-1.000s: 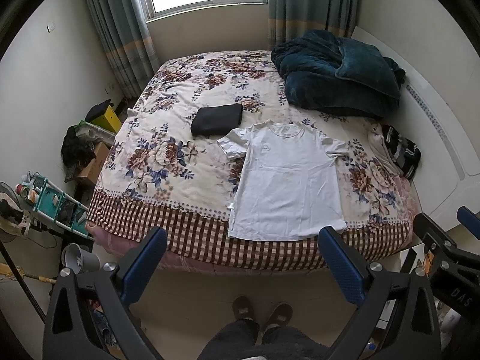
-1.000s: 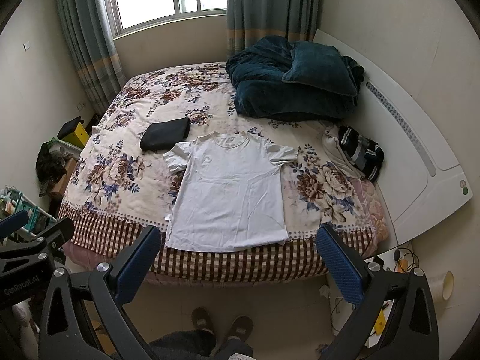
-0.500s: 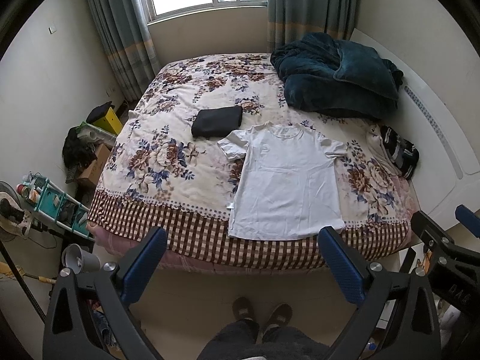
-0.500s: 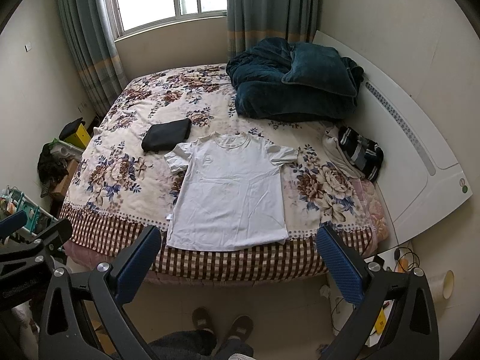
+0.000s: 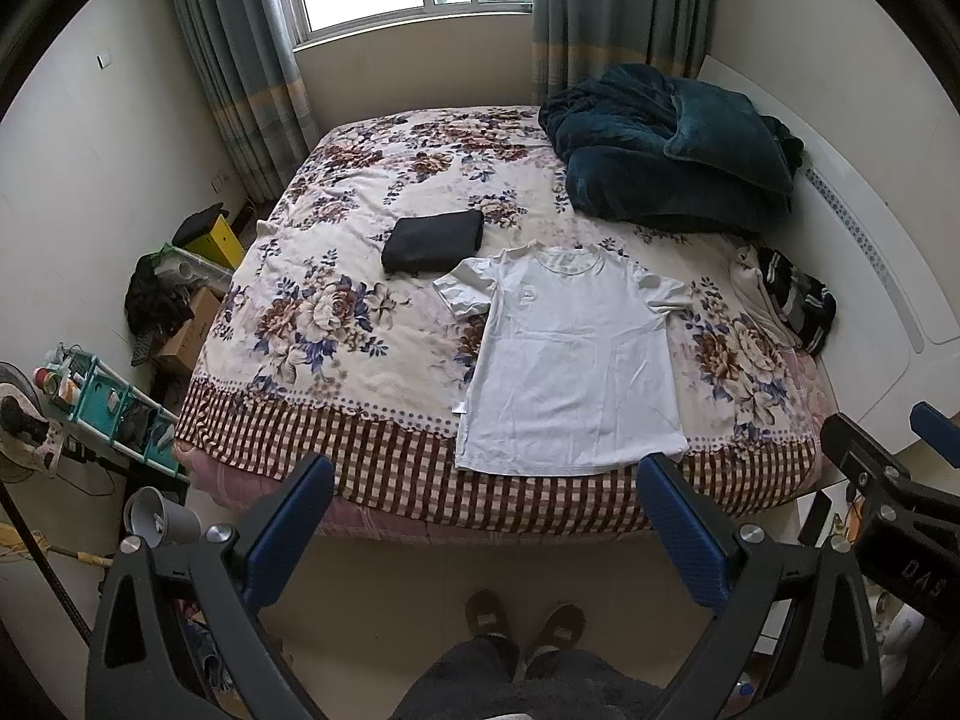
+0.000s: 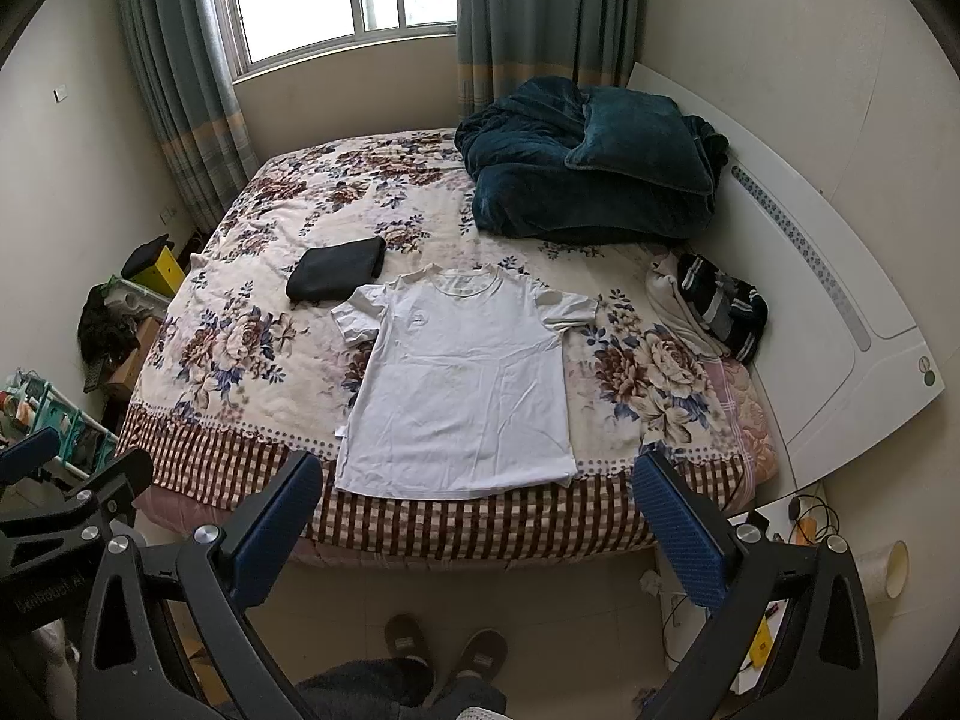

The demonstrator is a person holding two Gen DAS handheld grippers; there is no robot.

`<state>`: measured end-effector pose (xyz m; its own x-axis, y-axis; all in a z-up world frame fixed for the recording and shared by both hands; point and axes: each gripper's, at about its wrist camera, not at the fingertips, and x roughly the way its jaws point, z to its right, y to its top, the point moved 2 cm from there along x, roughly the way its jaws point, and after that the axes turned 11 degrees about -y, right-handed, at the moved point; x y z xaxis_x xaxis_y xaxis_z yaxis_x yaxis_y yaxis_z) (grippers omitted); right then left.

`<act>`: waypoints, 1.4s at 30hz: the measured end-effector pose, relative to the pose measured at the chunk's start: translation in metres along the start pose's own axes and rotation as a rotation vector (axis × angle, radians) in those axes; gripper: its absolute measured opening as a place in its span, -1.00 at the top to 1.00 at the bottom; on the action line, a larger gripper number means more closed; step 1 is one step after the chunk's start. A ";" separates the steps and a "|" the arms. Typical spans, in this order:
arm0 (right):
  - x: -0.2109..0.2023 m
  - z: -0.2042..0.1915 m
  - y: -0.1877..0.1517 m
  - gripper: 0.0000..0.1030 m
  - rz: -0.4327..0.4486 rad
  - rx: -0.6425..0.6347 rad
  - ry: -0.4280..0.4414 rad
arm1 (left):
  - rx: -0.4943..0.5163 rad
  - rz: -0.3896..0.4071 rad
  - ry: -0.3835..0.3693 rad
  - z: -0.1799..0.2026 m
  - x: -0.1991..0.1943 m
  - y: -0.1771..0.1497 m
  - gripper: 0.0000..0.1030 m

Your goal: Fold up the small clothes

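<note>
A white T-shirt [image 5: 570, 360] lies flat, front up, on the floral bed, hem at the near edge; it also shows in the right wrist view [image 6: 462, 378]. A folded black garment [image 5: 433, 240] lies just beyond its left sleeve, also seen in the right wrist view [image 6: 336, 269]. My left gripper [image 5: 483, 525] is open and empty, held back from the bed above the floor. My right gripper [image 6: 471, 522] is open and empty, likewise short of the bed's near edge.
A dark teal blanket [image 5: 672, 144] is heaped at the bed's far right. Striped and cream clothes [image 6: 711, 306] lie by the white headboard [image 6: 840, 300]. A teal rack [image 5: 102, 414] and boxes stand left of the bed. The person's slippers [image 5: 522, 624] are on the floor below.
Both views have shifted very slightly; the clothes have not moved and both grippers stay open.
</note>
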<state>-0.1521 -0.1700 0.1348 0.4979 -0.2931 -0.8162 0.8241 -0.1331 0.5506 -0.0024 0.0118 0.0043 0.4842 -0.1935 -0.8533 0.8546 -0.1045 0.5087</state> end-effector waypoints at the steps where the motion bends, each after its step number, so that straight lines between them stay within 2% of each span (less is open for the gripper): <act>1: 0.000 0.000 0.000 -1.00 0.000 -0.002 0.002 | -0.001 0.000 0.000 0.000 0.000 0.000 -1.00; 33: -0.005 0.001 -0.005 -1.00 -0.014 0.022 -0.007 | 0.007 0.014 0.007 0.008 0.001 -0.005 -1.00; 36: 0.006 -0.001 -0.001 -1.00 -0.028 0.047 -0.009 | 0.009 0.013 -0.001 0.009 0.012 0.004 -1.00; 38: 0.024 -0.004 0.004 -1.00 -0.043 0.076 -0.016 | 0.013 0.041 -0.024 0.008 0.024 0.014 -1.00; 42: 0.065 -0.018 0.018 -1.00 -0.055 0.121 -0.054 | 0.052 0.068 -0.013 0.004 0.064 0.038 -1.00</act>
<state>-0.1001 -0.1745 0.0887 0.4346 -0.3322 -0.8371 0.8098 -0.2626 0.5247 0.0603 -0.0083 -0.0305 0.5382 -0.2141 -0.8152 0.8088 -0.1408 0.5710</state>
